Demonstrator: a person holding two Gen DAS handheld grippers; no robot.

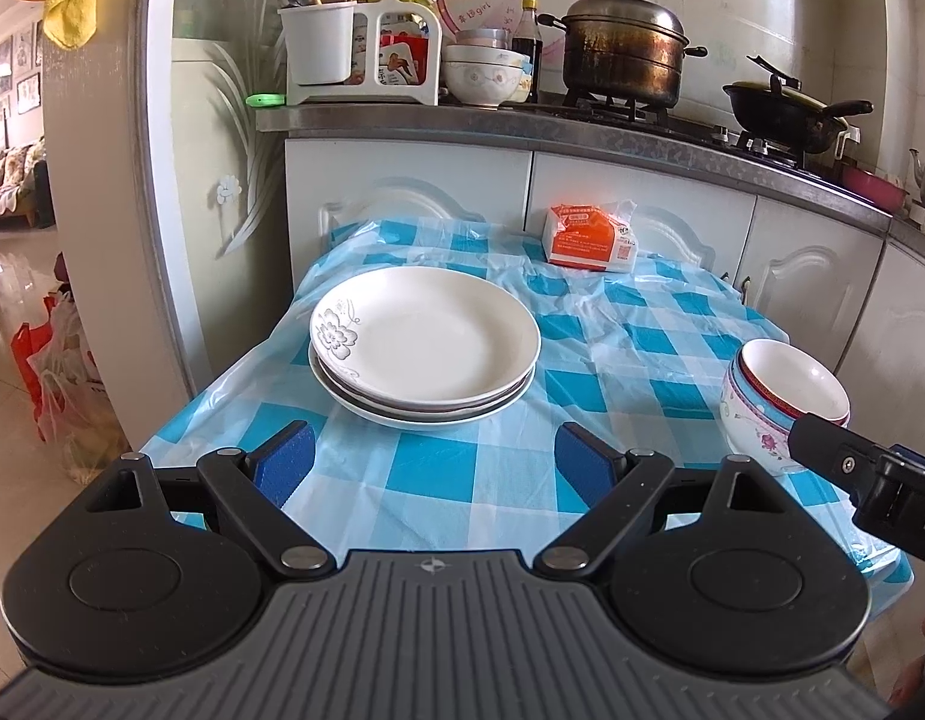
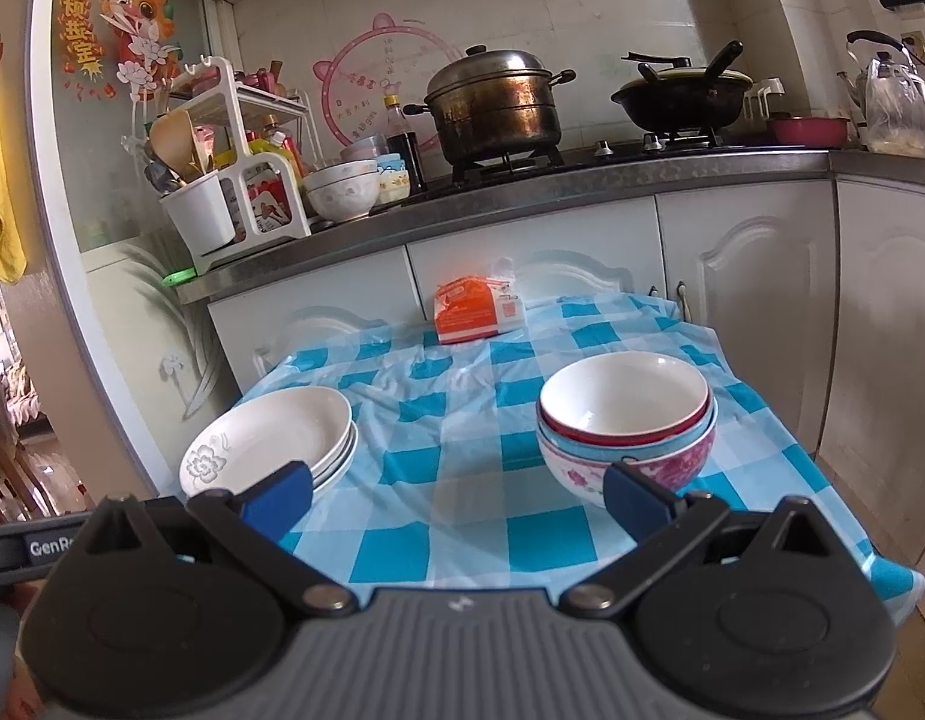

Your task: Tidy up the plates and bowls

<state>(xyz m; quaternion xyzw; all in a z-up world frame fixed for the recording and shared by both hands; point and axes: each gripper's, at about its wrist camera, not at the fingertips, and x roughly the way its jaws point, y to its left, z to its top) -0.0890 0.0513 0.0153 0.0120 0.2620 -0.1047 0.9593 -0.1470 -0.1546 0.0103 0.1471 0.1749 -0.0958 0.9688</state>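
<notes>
A stack of white plates (image 1: 423, 348) with a grey flower print sits on the blue checked tablecloth (image 1: 630, 336); in the right wrist view the same plates (image 2: 270, 438) lie at the left. A stack of nested bowls (image 2: 627, 420), white inside with red, blue and pink-flowered rims, stands at the right; in the left wrist view these bowls (image 1: 783, 396) are at the right edge. My left gripper (image 1: 434, 462) is open, just short of the plates, holding nothing. My right gripper (image 2: 456, 501) is open, empty, between plates and bowls. Part of the right gripper's body (image 1: 864, 474) shows beside the bowls.
An orange tissue pack (image 1: 588, 237) lies at the table's far edge against white cabinets (image 1: 642, 198). The counter above holds a steamer pot (image 1: 621, 48), a black wok (image 1: 786, 111), bowls (image 1: 480, 75) and a utensil rack (image 1: 360, 48). Bags (image 1: 60, 372) stand on the floor at the left.
</notes>
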